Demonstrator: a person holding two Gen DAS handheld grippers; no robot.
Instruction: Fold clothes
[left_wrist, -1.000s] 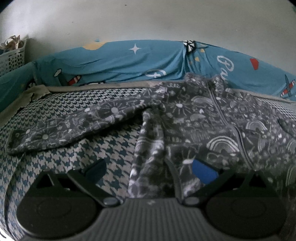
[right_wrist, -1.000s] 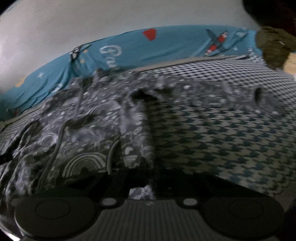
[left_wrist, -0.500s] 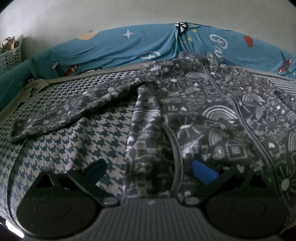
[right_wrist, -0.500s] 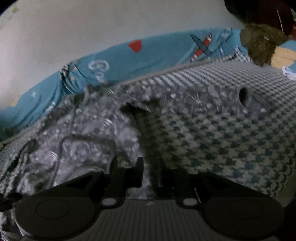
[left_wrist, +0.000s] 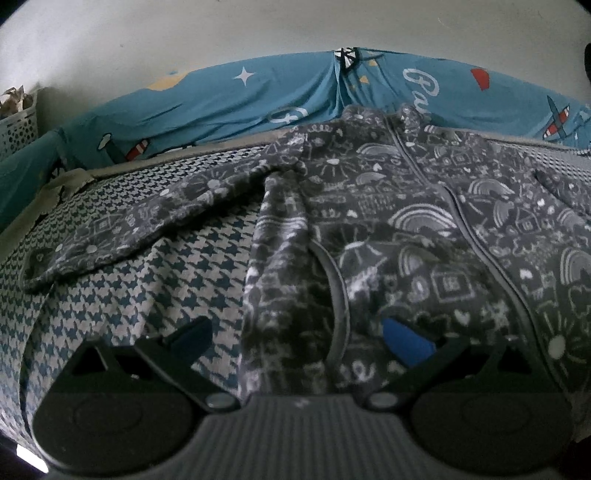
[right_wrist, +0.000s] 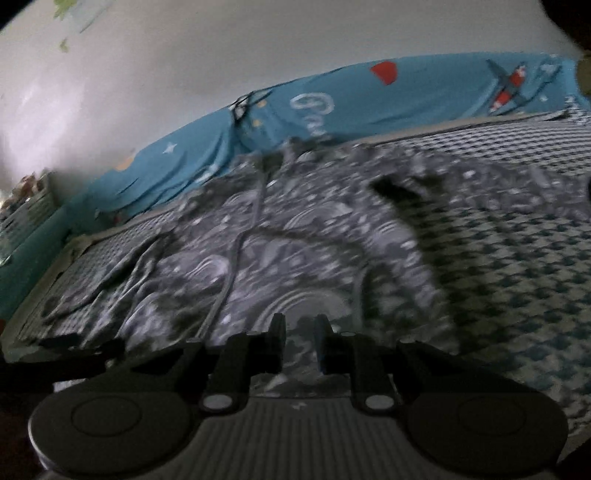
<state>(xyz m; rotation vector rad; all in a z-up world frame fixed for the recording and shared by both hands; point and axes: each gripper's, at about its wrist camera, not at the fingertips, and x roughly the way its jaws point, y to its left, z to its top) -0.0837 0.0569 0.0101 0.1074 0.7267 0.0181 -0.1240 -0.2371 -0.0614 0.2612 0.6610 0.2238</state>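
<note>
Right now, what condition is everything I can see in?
Grey patterned garment: zipped, spread flat on the bed, both sleeves out sideways, not yet folded.
Left gripper: wide open over the garment's side edge.
Right gripper: slightly open, nothing clamped.
Blue printed sheet: bunched along the wall.

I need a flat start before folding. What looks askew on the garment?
The gray patterned zip-up garment is not flat: a ridge of bunched fabric runs down its side below the outstretched sleeve, and the zipper line snakes. Nothing looks damaged or spilled on the houndstooth bedcover.
</note>
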